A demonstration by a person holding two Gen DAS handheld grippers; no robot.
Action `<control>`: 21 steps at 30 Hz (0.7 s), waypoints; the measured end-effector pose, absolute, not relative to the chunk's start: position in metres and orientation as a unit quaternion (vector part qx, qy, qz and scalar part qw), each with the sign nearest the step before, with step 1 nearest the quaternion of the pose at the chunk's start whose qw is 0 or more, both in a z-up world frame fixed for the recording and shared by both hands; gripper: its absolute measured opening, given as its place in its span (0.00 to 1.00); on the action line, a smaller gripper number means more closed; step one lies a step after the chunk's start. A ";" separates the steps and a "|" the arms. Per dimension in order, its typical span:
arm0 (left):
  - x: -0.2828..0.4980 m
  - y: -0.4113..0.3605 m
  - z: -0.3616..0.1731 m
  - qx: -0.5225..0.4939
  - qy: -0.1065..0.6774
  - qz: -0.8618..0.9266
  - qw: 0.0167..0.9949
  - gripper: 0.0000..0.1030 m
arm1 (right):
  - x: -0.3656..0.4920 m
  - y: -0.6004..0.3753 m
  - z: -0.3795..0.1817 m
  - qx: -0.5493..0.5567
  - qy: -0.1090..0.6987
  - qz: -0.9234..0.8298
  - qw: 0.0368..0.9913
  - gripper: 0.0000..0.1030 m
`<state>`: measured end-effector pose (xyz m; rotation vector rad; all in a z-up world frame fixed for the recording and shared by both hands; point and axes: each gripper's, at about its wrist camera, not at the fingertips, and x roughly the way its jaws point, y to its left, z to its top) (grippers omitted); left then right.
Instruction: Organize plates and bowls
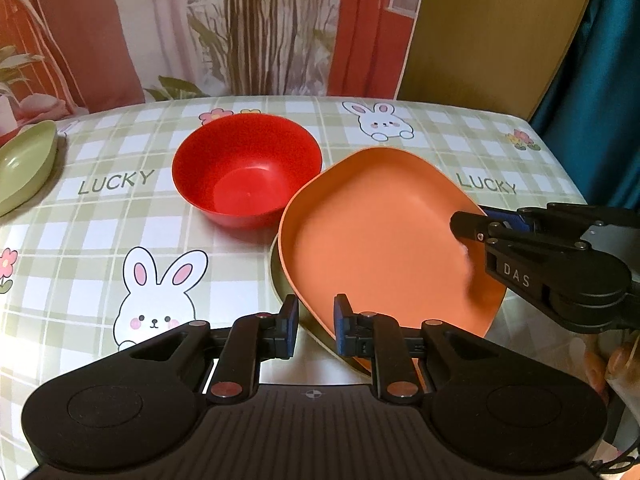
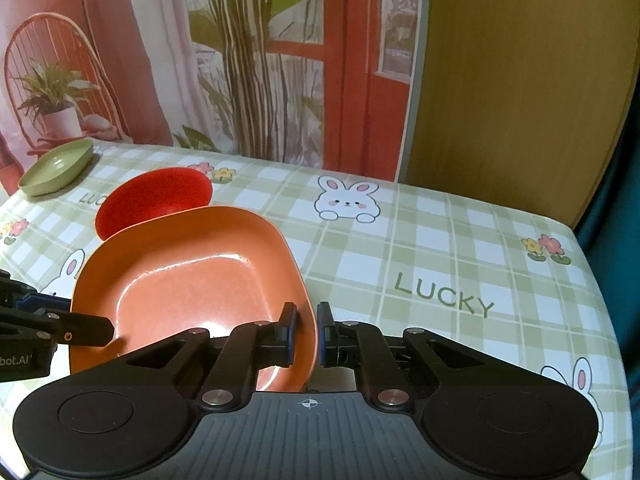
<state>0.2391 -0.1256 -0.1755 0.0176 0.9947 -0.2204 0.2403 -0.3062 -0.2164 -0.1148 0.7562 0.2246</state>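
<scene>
An orange square plate hangs tilted just over the checked tablecloth, held from two sides. My left gripper is shut on its near-left rim, one finger inside the plate and one outside. My right gripper is shut on the opposite rim. Beneath the plate's left edge a dark olive rim shows, apparently another plate; the rest of it is hidden. A red bowl stands empty and upright right behind the orange plate.
A pale green dish sits at the table's far left. The table's right edge drops off beside a teal curtain. A printed backdrop and a wooden panel stand behind the table. A person's hand shows behind the right gripper.
</scene>
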 end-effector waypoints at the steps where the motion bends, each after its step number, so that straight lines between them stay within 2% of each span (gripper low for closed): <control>1: 0.239 -0.126 -0.176 0.009 0.476 -0.105 0.873 0.20 | 0.241 -0.305 -0.217 -0.058 0.370 0.108 0.921 0.10; 16: 0.241 -0.126 -0.176 0.017 0.476 -0.111 0.872 0.22 | 0.244 -0.299 -0.226 -0.085 0.374 0.106 0.917 0.11; 21: 0.235 -0.128 -0.171 0.024 0.460 -0.123 0.879 0.22 | 0.244 -0.298 -0.232 -0.099 0.378 0.098 0.915 0.09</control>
